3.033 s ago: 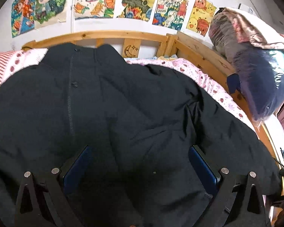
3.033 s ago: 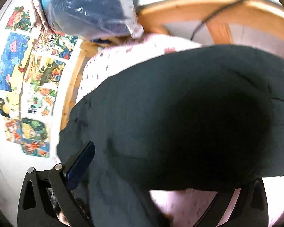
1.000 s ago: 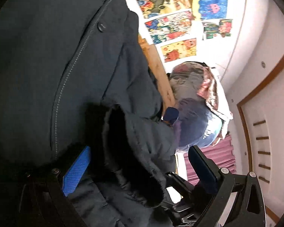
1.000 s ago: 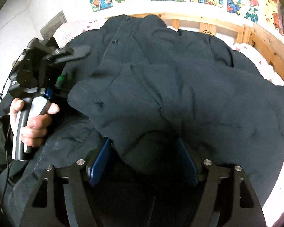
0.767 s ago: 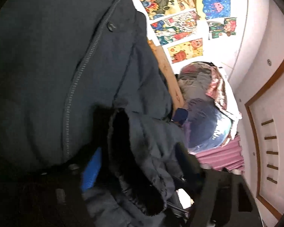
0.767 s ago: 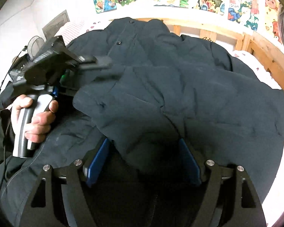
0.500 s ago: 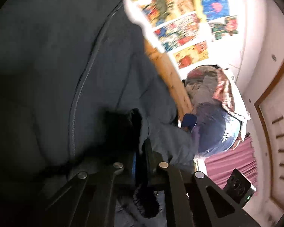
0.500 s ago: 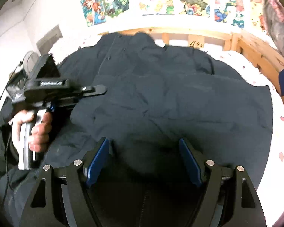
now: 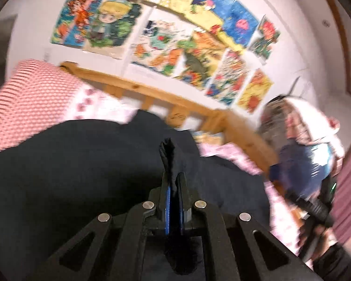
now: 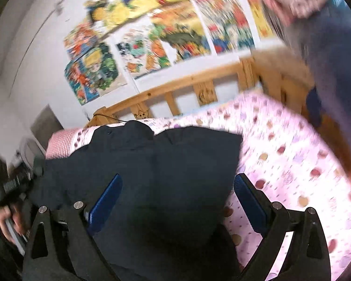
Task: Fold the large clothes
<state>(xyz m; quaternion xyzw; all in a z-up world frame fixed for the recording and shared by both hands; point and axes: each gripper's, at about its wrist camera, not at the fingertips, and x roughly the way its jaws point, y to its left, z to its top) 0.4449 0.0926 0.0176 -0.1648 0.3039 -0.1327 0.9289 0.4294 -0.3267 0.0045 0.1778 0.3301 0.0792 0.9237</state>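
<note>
My left hand-held gripper is pressed together on a tuft of the dark coat, the pinched fabric standing up between the blue pads. My right hand-held gripper is spread wide and holds nothing, its fingers poised over the coat's near right portion. The coat lies on the bed, bunched toward the left, with pink spotted sheet bare to its right. I judge the step in hand to be carrying the gripped edge across to form a fold; to do it well I should keep the pinch firm, lift enough that the thick cloth clears itself, and use the open right gripper to pin or smooth the fold line. Both views are blurred, so finer seams cannot be read. A striped pillow sits at far left, touching the coat, and the wooden rail bounds the far side. A bagged bundle at far right is well apart.
</note>
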